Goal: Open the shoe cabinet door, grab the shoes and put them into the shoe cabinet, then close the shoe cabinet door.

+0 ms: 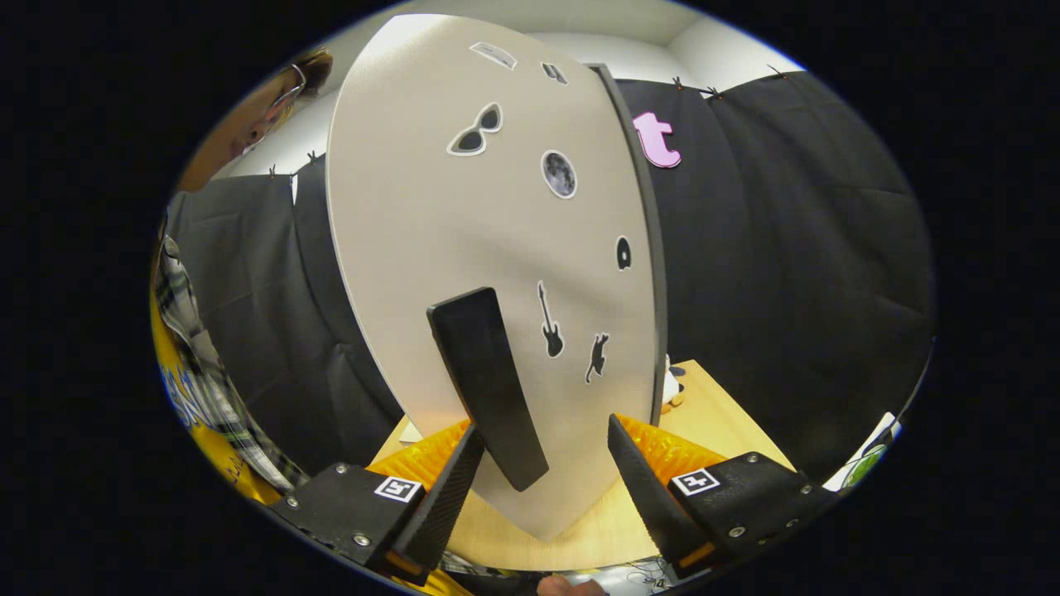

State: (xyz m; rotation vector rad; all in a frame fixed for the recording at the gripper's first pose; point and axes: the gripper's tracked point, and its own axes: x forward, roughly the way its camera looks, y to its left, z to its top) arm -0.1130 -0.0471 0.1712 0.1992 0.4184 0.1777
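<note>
The tongs stand wide apart, gripping nothing — the black handle of the cabinet door lies between the fingers, nearer the left one. The pale door, dotted with stickers, rises close ahead over a wooden desk. A person's plaid sleeve shows at left.

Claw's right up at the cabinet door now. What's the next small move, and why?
Probably ease the claw forward a little and close it on the dark handle. The fingers are open, the handle's lower end sits between them nearer the left finger, and neither finger looks pressed on it, so the door cannot be moved yet.
</note>
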